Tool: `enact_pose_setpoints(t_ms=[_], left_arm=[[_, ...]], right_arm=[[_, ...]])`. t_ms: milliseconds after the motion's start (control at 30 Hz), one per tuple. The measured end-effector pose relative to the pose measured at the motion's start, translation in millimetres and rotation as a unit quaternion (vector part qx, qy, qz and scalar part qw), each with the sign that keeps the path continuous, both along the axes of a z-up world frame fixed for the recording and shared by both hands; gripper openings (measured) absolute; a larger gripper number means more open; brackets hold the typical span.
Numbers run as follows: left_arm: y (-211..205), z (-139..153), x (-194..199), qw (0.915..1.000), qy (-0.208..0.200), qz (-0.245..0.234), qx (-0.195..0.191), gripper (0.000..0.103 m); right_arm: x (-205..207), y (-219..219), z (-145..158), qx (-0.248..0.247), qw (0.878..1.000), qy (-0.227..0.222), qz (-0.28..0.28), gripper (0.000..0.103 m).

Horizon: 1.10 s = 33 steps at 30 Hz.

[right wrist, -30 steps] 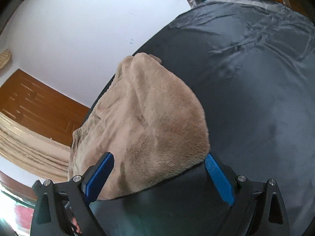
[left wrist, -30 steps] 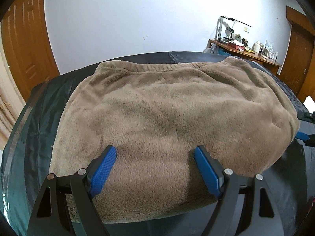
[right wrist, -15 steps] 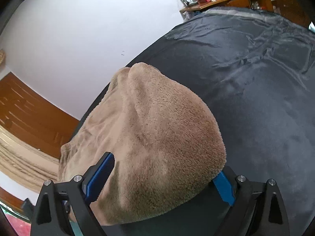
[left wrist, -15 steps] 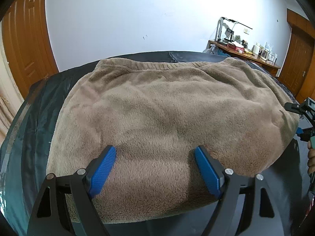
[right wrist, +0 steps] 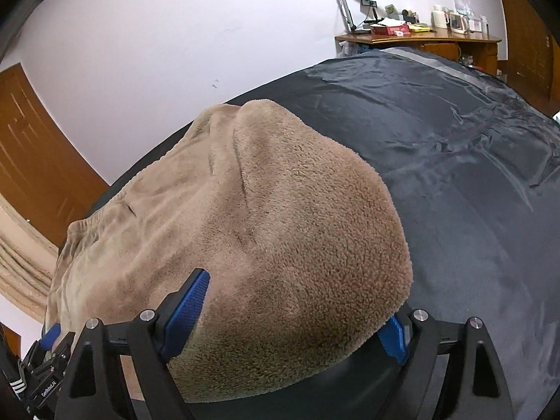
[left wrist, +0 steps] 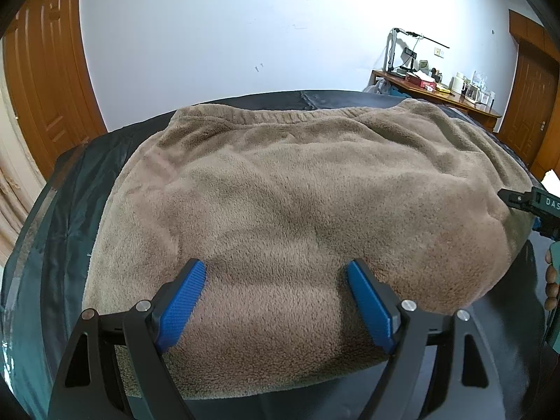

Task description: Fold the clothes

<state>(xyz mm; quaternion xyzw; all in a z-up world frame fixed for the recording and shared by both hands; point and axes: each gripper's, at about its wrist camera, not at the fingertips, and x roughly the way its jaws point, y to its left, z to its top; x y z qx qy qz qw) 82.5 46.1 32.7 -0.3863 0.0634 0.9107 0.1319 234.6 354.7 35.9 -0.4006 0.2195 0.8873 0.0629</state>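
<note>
The left gripper (left wrist: 276,301), black-framed with blue ribbed pads, has its jaws set wide over the near edge of the tan fleece garment (left wrist: 297,203); the pile bulges up between the pads, but they do not look pressed into it. The right gripper (right wrist: 297,311) straddles the garment's rounded right-hand corner, and its jaws are closing with the fleece between them; the right pad is partly hidden under the cloth, so contact there cannot be told.

The garment lies spread flat on the dark, glossy sheet (right wrist: 472,192), its ribbed band along the far side. The step in hand appears to be taking hold of the near edge at two spots for a fold. Next, both grippers likely need to pinch firmly and carry that edge toward the band together.

Bare sheet stretches broadly to the right and narrowly on the left, so there is room. A cluttered wooden desk (left wrist: 437,94) stands well apart.
</note>
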Motion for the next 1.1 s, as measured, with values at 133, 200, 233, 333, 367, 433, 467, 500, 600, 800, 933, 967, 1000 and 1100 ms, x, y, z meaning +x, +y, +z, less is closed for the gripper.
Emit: enact_pose_setpoints(t_ms=[133, 200, 233, 333, 367, 433, 467, 500, 600, 800, 933, 967, 1000, 1100], left_arm=[[-0.7, 0.2, -0.3, 1.0, 0.0, 0.0, 0.001, 0.086], [-1.1, 0.4, -0.3, 1.0, 0.0, 0.0, 0.001, 0.086], [-1.2, 0.4, -0.2, 1.0, 0.0, 0.0, 0.001, 0.086], [-1.2, 0.5, 0.1, 1.0, 0.001, 0.0, 0.0, 0.086], [-0.8, 0.5, 0.6, 1.0, 0.001, 0.0, -0.001, 0.086], [-0.2, 0.4, 0.8, 1.0, 0.002, 0.001, -0.002, 0.086], [-0.1, 0.4, 0.8, 1.0, 0.002, 0.001, -0.003, 0.086], [-0.1, 0.3, 0.6, 1.0, 0.002, 0.001, -0.003, 0.086], [0.4, 0.4, 0.6, 1.0, 0.002, 0.001, -0.004, 0.086], [1.7, -0.2, 1.0, 1.0, 0.004, 0.002, -0.007, 0.086], [1.5, 0.0, 1.2, 1.0, 0.003, 0.002, -0.006, 0.086], [1.3, 0.3, 1.3, 1.0, 0.003, 0.002, -0.005, 0.086], [1.1, 0.5, 1.5, 1.0, 0.003, 0.002, -0.005, 0.086], [-1.6, 2.5, 1.7, 1.0, 0.001, 0.005, 0.003, 0.086]], right_arm=[[-3.1, -4.8, -1.7, 0.011, 1.0, -0.003, 0.022, 0.096], [-2.6, -4.6, -2.9, 0.006, 1.0, -0.001, 0.028, 0.103], [-5.4, -5.0, -1.7, 0.007, 1.0, 0.0, 0.026, 0.103], [-4.2, -6.4, -2.2, 0.011, 1.0, 0.001, 0.025, 0.103], [-4.3, -7.3, -2.4, 0.013, 1.0, 0.001, 0.026, 0.103], [-3.8, -6.6, -2.3, 0.008, 1.0, 0.005, 0.023, 0.103], [-1.7, -7.5, -1.7, 0.007, 1.0, 0.006, 0.019, 0.103], [0.1, -8.3, -1.0, 0.006, 1.0, 0.007, 0.015, 0.103], [-4.5, -10.4, -0.1, 0.013, 1.0, 0.008, 0.008, 0.096], [-14.2, -2.3, 2.8, -0.028, 0.999, 0.02, 0.009, 0.053], [-18.0, -0.6, 6.6, -0.036, 0.999, 0.027, 0.005, 0.052], [-18.9, 2.1, 4.4, -0.048, 0.998, 0.026, 0.002, 0.053], [-19.4, 4.6, 2.4, -0.06, 0.998, 0.024, 0.0, 0.053], [-20.7, 15.2, -6.2, -0.1, 0.995, 0.024, -0.008, 0.055]])
